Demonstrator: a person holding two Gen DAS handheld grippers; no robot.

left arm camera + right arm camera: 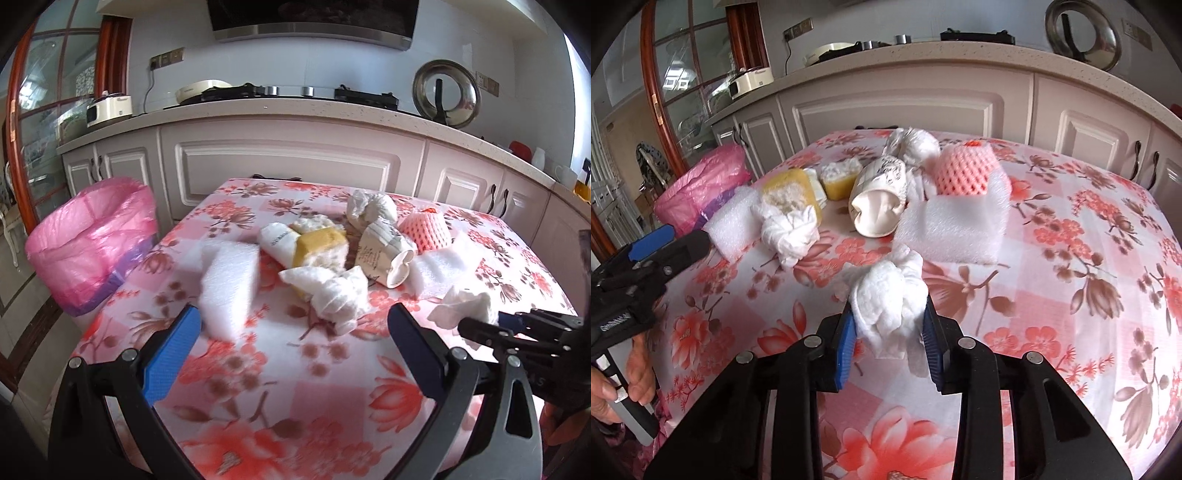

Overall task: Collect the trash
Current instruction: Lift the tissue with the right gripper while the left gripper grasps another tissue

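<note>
Trash lies on the floral tablecloth: a white foam block [231, 288], a crumpled white tissue [332, 291], a yellow sponge [319, 245], a crushed paper cup [386, 254] and a pink foam net [424, 230]. My left gripper [295, 332] is open and empty, just short of the foam block and the tissue. My right gripper [890, 328] is shut on another crumpled tissue [886, 295] just above the table; it also shows in the left wrist view [465, 310]. A bin with a pink bag [88, 240] stands left of the table.
A larger white foam sheet [955, 225] lies under the pink net. A knotted white plastic bag [916, 146] lies at the table's far side. Kitchen cabinets and a counter [295, 110] stand behind the table. A glass door is at left.
</note>
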